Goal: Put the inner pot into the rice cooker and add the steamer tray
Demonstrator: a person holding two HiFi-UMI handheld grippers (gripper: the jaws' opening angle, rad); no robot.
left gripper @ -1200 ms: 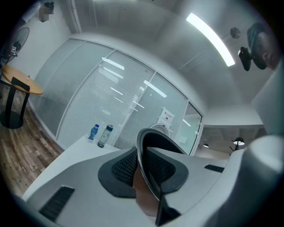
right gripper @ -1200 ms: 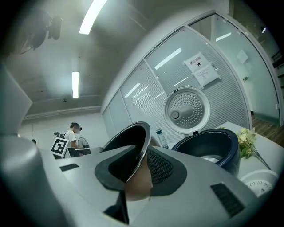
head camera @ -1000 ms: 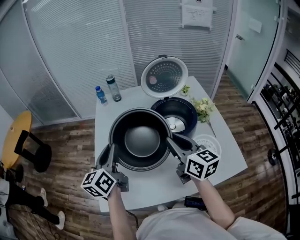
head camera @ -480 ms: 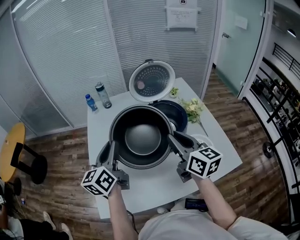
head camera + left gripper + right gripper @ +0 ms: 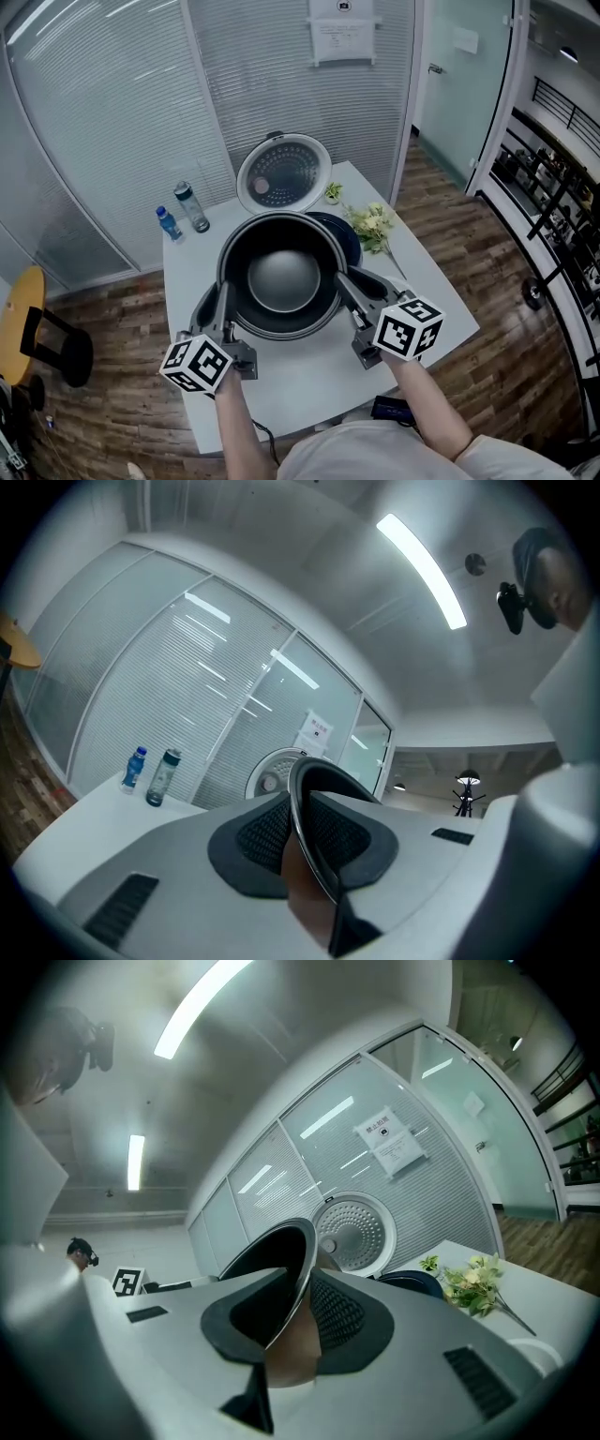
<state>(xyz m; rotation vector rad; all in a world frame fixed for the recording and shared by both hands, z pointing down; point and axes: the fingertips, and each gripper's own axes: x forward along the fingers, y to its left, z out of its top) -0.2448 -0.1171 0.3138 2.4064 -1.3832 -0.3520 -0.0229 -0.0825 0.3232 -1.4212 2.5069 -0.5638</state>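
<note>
**Inner pot gripped by its rim on both sides, not yet in the cooker**

Nearest you, the left gripper [image 5: 222,305] and the right gripper [image 5: 352,284] reach forward over the white bench [image 5: 309,375]. Between them you carry the dark round metal inner pot [image 5: 281,279], mouth up, roughly level and empty inside.

Left gripper view: your fingers [image 5: 260,833] are clamped on the pot's thin rim. The rim runs edge-on between the black ribbed pads, and both pads press on it.

Right gripper view: the same grip on the opposite side. The fingers [image 5: 339,1309] are closed on the rim, with the pot's dark hollow to their left.

Pot position, head view: it sits in front of the dark blue rice cooker body [image 5: 349,236] and covers most of it. Only the cooker's right rear arc shows past the pot, which is not seated in the cooker.

Behind the cooker body, the white round lid [image 5: 283,174] stands open with its perforated inner plate facing you.

Right of the cooker, a bunch of pale flowers with green leaves [image 5: 371,225] lies on the bench.

At the bench's rear left, a small blue-capped bottle [image 5: 169,223] and a taller grey-capped clear bottle [image 5: 191,206] stand upright just beside each other, well apart from the pot.

Farthest, a paper notice [image 5: 343,30] hangs on the frosted, ribbed glass wall.
</note>
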